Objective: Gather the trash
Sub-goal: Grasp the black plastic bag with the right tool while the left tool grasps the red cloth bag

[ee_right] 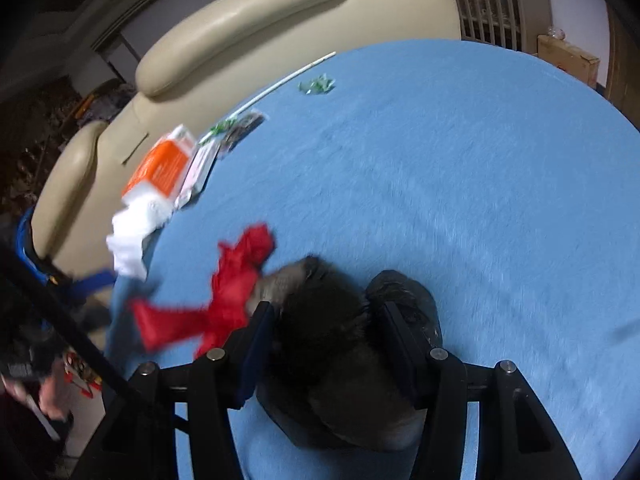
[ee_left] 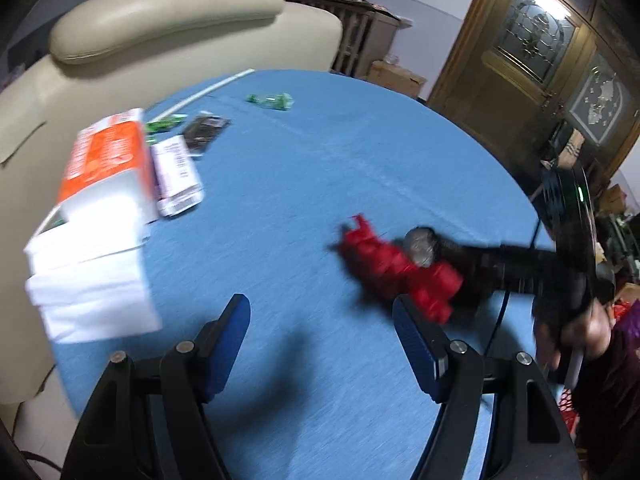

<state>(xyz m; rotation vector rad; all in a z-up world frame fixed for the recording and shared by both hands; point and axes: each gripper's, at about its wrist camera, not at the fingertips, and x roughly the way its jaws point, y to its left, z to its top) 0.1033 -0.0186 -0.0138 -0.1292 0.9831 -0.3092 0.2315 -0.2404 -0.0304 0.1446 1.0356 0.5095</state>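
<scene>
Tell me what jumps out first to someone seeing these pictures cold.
The bright red crumpled plastic on the blue table, right beside the dark object clamped in the right gripper. Next, the orange-and-white tissue pack at the table's left edge, near the cream chair. The left gripper hovers open and empty.

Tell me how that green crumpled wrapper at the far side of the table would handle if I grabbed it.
The green wrapper looks like thin, crinkled plastic, so probably very light and floppy. Its shiny surface might slip between pads. It lies flat on the blue table, so it shouldn't roll.
</scene>
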